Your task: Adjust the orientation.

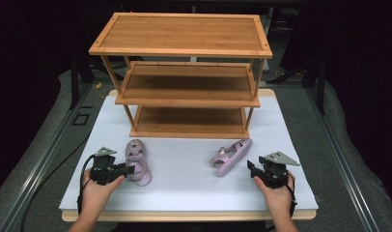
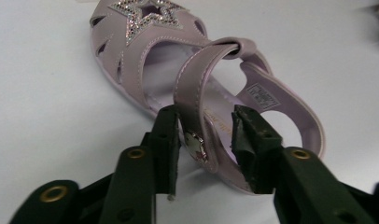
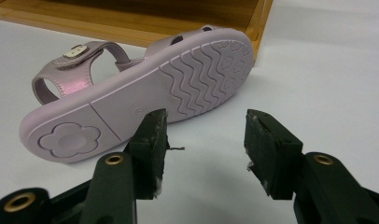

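Observation:
Two lilac children's sandals lie on the white table top. The left sandal (image 1: 137,162) (image 2: 131,51) stands upright, with a glitter star on its toe. My left gripper (image 1: 131,169) (image 2: 204,140) is at its heel end. Its jaws straddle the ankle strap (image 2: 192,79): the left pad touches the strap and the right pad stands apart from it over the insole. The right sandal (image 1: 231,155) (image 3: 145,93) lies on its side with its wavy sole towards my right gripper (image 1: 251,169) (image 3: 206,140), which is open just short of it with nothing between its pads.
A three-tier bamboo shoe rack (image 1: 184,48) (image 3: 131,23) stands at the back of the white table top (image 1: 184,183), all its shelves bare. The right sandal's toe lies close to the rack's lowest shelf. Dark floor and metal rails flank the table.

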